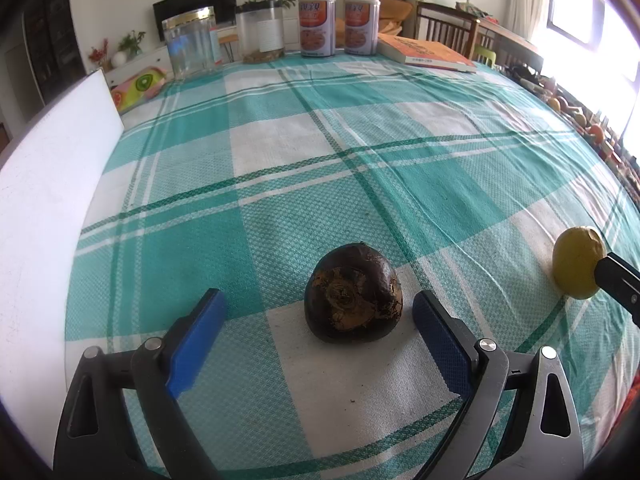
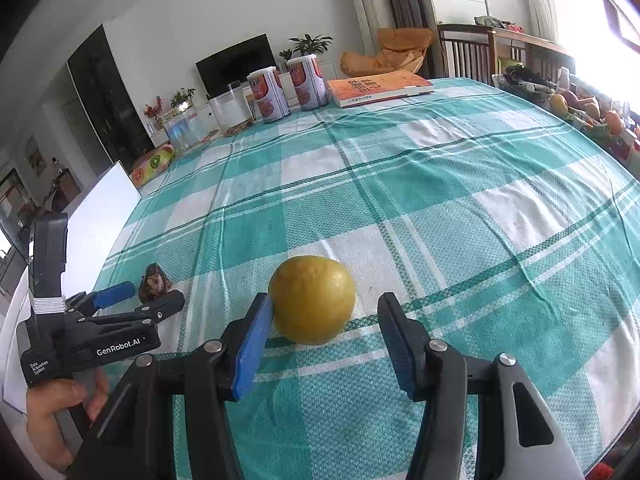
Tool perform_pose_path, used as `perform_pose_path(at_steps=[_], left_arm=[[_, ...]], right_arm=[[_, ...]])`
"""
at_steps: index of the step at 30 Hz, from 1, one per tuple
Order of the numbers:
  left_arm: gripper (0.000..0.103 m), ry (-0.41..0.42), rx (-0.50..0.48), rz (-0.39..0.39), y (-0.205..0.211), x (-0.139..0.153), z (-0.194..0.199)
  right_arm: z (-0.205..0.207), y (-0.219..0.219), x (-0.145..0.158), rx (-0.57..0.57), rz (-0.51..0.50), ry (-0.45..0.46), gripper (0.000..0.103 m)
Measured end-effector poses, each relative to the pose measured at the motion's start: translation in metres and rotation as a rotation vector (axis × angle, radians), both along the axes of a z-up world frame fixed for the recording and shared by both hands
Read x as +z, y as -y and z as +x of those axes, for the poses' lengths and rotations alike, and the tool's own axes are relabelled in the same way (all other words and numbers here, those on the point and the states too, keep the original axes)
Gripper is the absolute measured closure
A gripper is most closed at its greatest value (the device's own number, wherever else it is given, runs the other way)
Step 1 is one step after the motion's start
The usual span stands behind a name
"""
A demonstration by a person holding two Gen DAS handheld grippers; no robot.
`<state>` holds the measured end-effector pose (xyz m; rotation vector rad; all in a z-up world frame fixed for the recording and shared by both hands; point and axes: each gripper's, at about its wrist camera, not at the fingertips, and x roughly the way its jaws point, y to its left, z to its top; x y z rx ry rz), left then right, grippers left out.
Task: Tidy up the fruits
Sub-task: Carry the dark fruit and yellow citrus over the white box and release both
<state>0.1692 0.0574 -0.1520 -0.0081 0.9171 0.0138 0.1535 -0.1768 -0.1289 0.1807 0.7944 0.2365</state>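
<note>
A dark brown, rough-skinned round fruit (image 1: 353, 293) lies on the checked tablecloth between the open blue-padded fingers of my left gripper (image 1: 320, 300), touching neither pad. It also shows small in the right wrist view (image 2: 154, 279), with the left gripper (image 2: 138, 294) around it. A yellow round fruit (image 2: 312, 299) lies between the open fingers of my right gripper (image 2: 326, 306); the left pad (image 2: 256, 340) is at its side. The yellow fruit shows at the right edge of the left wrist view (image 1: 576, 262).
A white board (image 1: 52, 200) stands along the table's left edge. At the far edge stand a glass jar (image 1: 192, 42), a clear container (image 1: 262, 34), two cans (image 1: 318, 26) and an orange book (image 1: 426, 53). Chairs and clutter sit at the right (image 2: 576, 108).
</note>
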Motion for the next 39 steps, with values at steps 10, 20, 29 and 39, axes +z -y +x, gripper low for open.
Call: perform_pose_path(at_steps=[10, 20, 29, 39], left_arm=[[0.008, 0.002, -0.005, -0.019, -0.002, 0.001, -0.001], [0.009, -0.008, -0.102, -0.167, -0.015, 0.012, -0.016], [0.059, 0.002, -0.111, -0.053, 0.007, 0.012, -0.007], [0.059, 0.052, -0.099, -0.49, -0.066, 0.101, -0.125]], right_arm=[[-0.002, 0.028, 0.004, -0.117, 0.065, 0.011, 0.047], [-0.004, 0.032, 0.01, -0.071, 0.156, 0.048, 0.037], [0.022, -0.008, -0.016, 0.02, -0.012, -0.055, 0.052], [-0.017, -0.039, 0.016, 0.209, 0.158, -0.074, 0.052]])
